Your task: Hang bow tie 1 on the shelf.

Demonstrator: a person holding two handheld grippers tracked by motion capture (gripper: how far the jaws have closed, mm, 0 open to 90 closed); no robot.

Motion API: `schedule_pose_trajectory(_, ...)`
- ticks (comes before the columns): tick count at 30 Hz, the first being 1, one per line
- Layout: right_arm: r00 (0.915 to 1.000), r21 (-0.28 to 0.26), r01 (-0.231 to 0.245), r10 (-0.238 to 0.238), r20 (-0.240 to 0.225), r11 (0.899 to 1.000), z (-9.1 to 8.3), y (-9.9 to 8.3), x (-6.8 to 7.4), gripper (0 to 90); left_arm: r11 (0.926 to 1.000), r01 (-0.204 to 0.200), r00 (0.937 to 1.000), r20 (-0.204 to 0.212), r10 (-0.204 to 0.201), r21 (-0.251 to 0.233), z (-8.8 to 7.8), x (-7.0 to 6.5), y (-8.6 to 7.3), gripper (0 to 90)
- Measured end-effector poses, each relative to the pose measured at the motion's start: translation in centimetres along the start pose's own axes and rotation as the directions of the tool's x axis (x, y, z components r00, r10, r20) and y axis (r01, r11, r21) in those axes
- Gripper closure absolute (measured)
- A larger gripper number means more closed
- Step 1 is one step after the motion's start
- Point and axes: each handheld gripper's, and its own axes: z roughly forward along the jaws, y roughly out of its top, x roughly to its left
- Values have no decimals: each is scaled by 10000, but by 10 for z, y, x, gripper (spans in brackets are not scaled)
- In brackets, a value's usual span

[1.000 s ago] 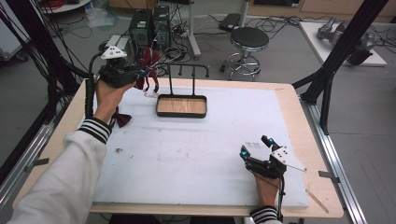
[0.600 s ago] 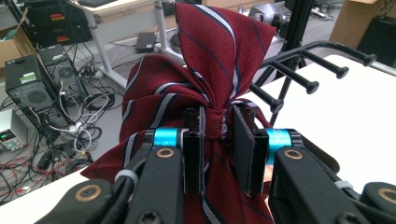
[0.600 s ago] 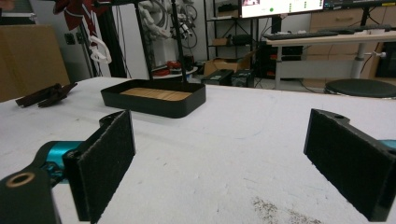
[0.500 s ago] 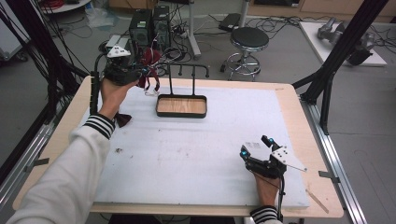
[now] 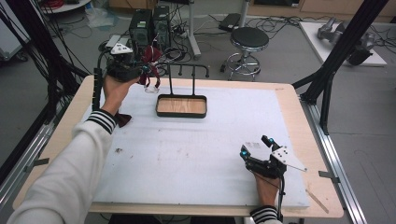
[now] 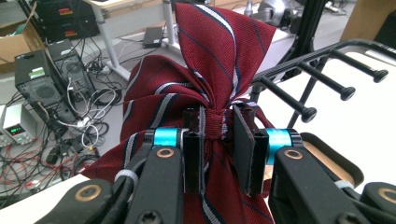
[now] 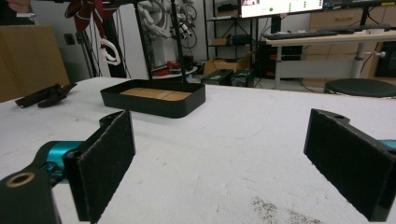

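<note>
The left gripper (image 6: 218,140) has its fingers clamped on a striped bow tie (image 6: 205,88). Just beyond them stand the rack pegs (image 6: 327,79), so hanging it looks next. The right gripper (image 7: 224,163) rests, fingers apart.

Knot of the bow tie (image 6: 215,122) hidden between the left claw's (image 6: 218,149) jaws

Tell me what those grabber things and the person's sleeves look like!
Both grippers, left and right, are black with bright blue bands near the flat, dark-padded fingers. Each carries a pale three-cornered plate on top and trails a black cable. The person's sleeves are white, with dark-striped cuffs.
</note>
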Motion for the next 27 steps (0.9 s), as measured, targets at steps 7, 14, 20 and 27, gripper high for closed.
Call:
schedule_pose_trajectory(7,10000,13,-75,75,24,10000,0,0,0,80,9998,66,9999,-113,-64,190,7,5,-4,746)
schedule_pose_trajectory(14,10000,13,-85,85,39,10000,0,0,0,80,9993,101,9998,-158,-96,359,14,6,-8,746)
schedule_pose_trajectory(20,9999,18,-97,97,42,10000,0,0,0,81,9987,68,9998,-174,-59,514,17,7,-12,745)
schedule_pose_trajectory(27,10000,21,-53,53,48,10000,0,0,0,80,9971,53,9998,-195,-39,765,18,9,-20,745)
